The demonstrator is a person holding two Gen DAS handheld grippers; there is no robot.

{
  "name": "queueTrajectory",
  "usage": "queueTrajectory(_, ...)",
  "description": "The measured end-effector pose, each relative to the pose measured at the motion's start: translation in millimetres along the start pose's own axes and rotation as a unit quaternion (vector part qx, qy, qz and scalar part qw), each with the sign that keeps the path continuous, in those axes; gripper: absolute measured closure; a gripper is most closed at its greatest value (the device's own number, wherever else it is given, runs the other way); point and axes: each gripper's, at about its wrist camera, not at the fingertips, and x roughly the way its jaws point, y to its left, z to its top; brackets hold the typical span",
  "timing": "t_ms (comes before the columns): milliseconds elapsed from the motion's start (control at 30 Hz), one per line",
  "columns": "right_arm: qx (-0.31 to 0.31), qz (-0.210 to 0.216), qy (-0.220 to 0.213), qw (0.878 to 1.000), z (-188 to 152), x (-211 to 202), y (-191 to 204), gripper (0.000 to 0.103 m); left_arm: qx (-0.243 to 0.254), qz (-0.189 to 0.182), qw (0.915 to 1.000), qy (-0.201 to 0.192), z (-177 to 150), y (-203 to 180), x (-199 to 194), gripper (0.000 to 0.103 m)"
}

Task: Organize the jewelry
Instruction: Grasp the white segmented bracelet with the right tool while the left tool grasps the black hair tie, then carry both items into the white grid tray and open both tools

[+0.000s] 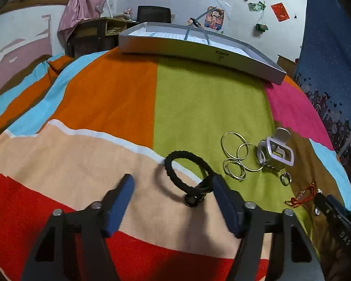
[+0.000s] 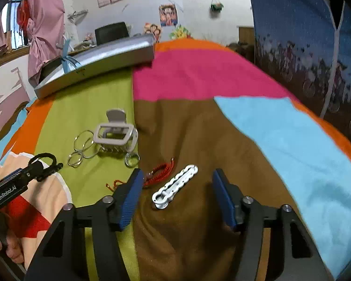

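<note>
A black braided hair tie [image 1: 187,173] lies on the striped blanket between the fingers of my open left gripper [image 1: 173,182]. Right of it lie several thin metal bangles [image 1: 236,157], a pale hair claw clip [image 1: 277,151], a small ring [image 1: 286,178] and a red cord bracelet [image 1: 301,196]. In the right wrist view my open right gripper [image 2: 177,182] straddles a white flat hair clip [image 2: 175,183], with the red cord bracelet [image 2: 160,172] by its left finger. The claw clip [image 2: 115,132], bangles [image 2: 83,148] and ring [image 2: 131,159] lie beyond.
A grey shallow box [image 1: 199,49] sits at the far edge of the blanket; it also shows in the right wrist view [image 2: 93,64]. A dark blue patterned curtain [image 1: 332,70] hangs on the right. A wooden desk and chair [image 1: 100,32] stand behind the bed.
</note>
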Motion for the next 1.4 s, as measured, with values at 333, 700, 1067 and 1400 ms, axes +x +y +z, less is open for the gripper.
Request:
queueTrajectory(333,-0.001,0.036,0.030,0.999,-8,11,8,0.074,-0.018,-0.046,0.9986,0.017,0,5,6,0.072)
queueTrajectory(700,0.027,0.059,0.046,0.997,-10,15,4,0.087,-0.022,-0.097,0.9946,0.028,-2,-2,7,0.097)
queueTrajectory(1067,0.037,0.081,0.040,0.995,-11,5,10,0.088,-0.011,-0.113,0.9930,0.030,-2,-25,-10,0.097)
queueTrajectory(1400,0.045,0.114,0.018,0.992,-5,-17,8,0.088,-0.017,-0.137,0.9900,0.029,-5,-45,-40,0.097)
